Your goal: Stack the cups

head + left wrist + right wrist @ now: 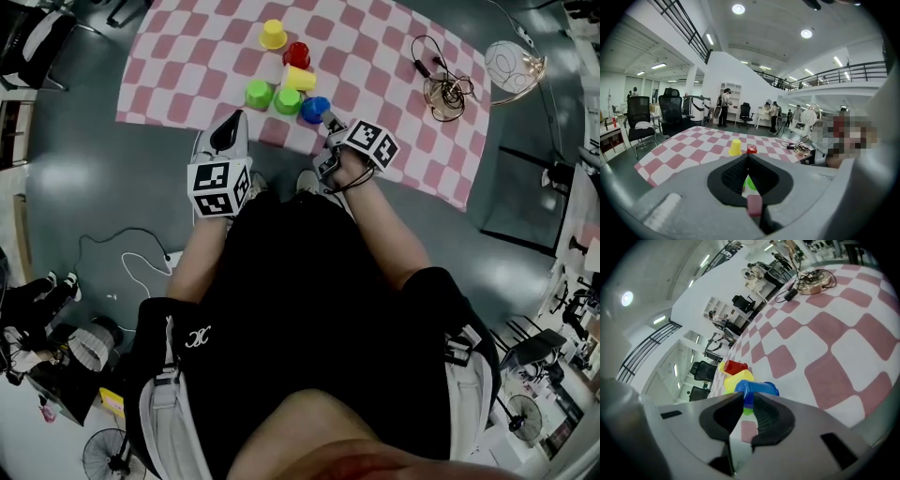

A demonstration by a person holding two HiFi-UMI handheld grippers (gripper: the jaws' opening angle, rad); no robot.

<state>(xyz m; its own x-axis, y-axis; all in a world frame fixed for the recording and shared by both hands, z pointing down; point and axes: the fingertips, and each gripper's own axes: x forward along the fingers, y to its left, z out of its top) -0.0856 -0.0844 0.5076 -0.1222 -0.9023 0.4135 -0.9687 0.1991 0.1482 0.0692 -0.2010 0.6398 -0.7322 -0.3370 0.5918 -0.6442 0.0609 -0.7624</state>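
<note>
Head view: the blue cup sits at the near right of the cluster on the checked cloth, just ahead of the right gripper. The left gripper is farther left.

Left gripper view: jaws together, empty.

Right gripper view: jaws pinch the blue cup's closed end. Its axis seems upright, mouth down.

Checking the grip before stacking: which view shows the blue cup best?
The right gripper view: the blue cup is close and centred, one end pinched between the jaws of the right gripper. The head view shows it small, from above. The left gripper view doesn't show it.
</note>
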